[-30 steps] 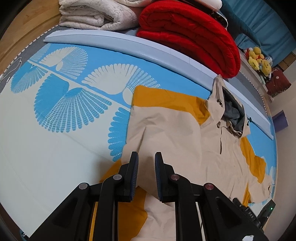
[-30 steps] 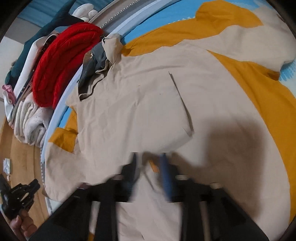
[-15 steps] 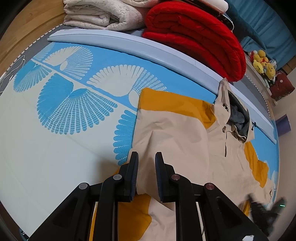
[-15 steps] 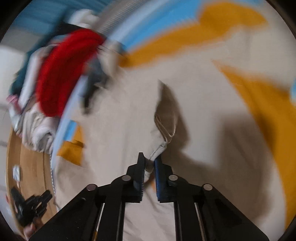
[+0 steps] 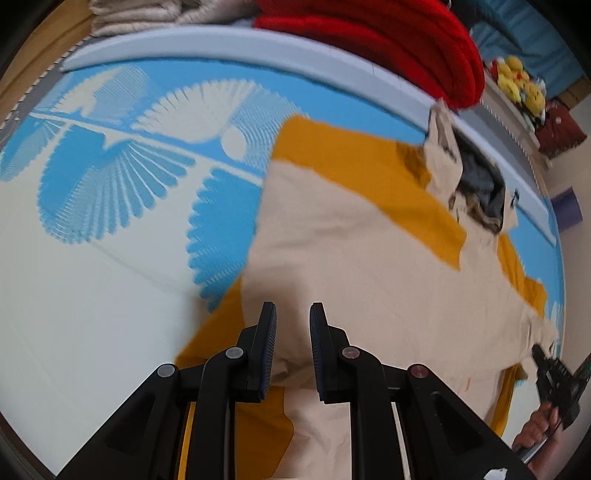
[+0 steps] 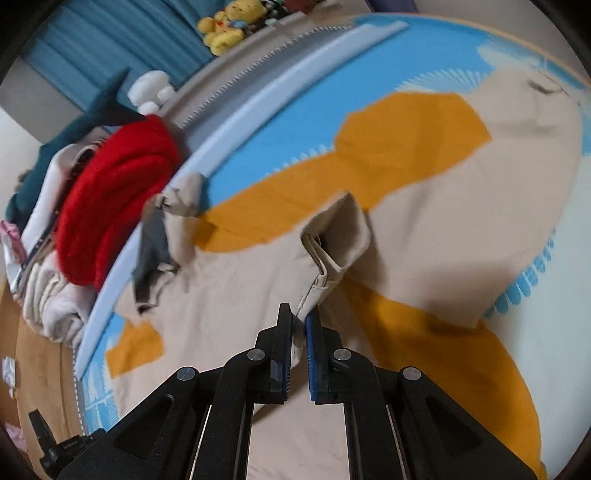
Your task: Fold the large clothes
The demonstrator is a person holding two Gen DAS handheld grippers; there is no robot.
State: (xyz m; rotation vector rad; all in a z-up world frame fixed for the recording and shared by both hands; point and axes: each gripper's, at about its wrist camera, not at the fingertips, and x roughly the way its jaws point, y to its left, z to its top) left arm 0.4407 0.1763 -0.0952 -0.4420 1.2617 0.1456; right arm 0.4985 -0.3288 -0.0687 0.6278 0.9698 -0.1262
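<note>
A large beige and mustard hooded jacket (image 5: pixel 369 266) lies spread on a blue and white patterned mat (image 5: pixel 92 221). It also fills the right wrist view (image 6: pixel 424 258). My left gripper (image 5: pixel 292 325) is open, low over the jacket's near left part, with nothing between its pads. My right gripper (image 6: pixel 300 325) is shut on a folded beige edge of the jacket (image 6: pixel 325 273) and lifts it off the rest of the garment. The grey-lined hood (image 6: pixel 155 251) lies by the mat's far rim.
A pale blue raised rim (image 5: pixel 258 48) bounds the mat at the far side. Behind it lie a folded red blanket (image 5: pixel 388 33) and cream blankets (image 5: pixel 155 14). Yellow plush toys (image 5: pixel 521 81) sit at the far right. The other hand's gripper (image 5: pixel 557 380) shows at the right edge.
My right gripper has closed on the jacket's beige edge and raised it, swinging toward the far side. My left gripper stayed open and shifted a little forward over the jacket.
</note>
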